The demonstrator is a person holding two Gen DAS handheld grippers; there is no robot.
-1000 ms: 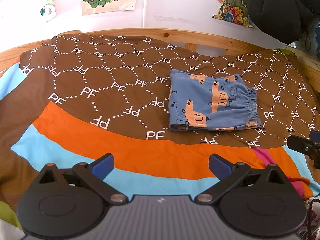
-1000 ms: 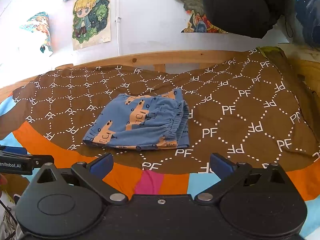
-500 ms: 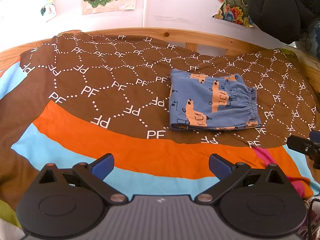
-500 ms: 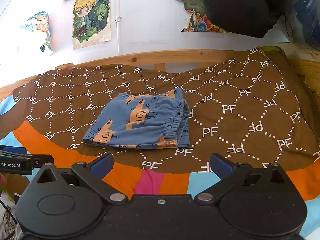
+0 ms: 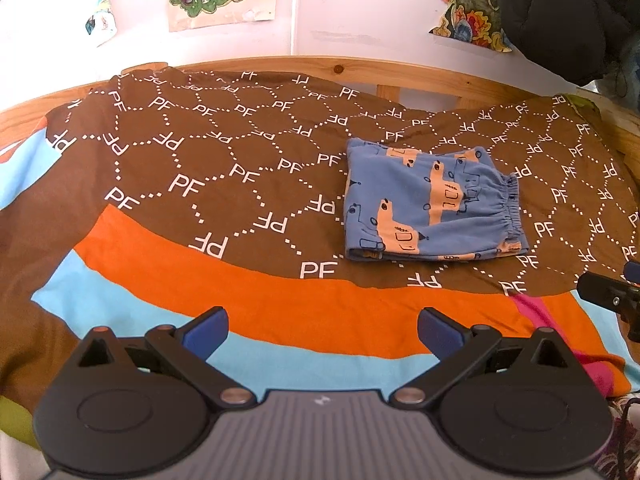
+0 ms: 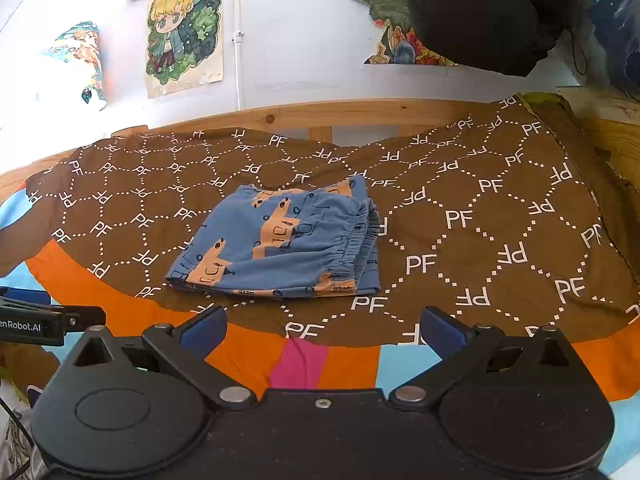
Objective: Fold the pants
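Observation:
Blue pants with an orange print (image 5: 432, 204) lie folded into a compact rectangle on the brown bedspread, elastic waistband to the right. They also show in the right wrist view (image 6: 280, 244). My left gripper (image 5: 322, 330) is open and empty, held back from the pants over the orange and light-blue stripes. My right gripper (image 6: 322, 330) is open and empty, also held back near the front of the bed. Neither touches the pants.
The brown "PF" patterned bedspread (image 5: 200, 160) covers a bed with a wooden frame (image 5: 420, 80) against a white wall with posters. A black garment (image 6: 488, 12) hangs at the upper right. The other gripper shows at the frame edges (image 5: 612, 298) (image 6: 36, 320).

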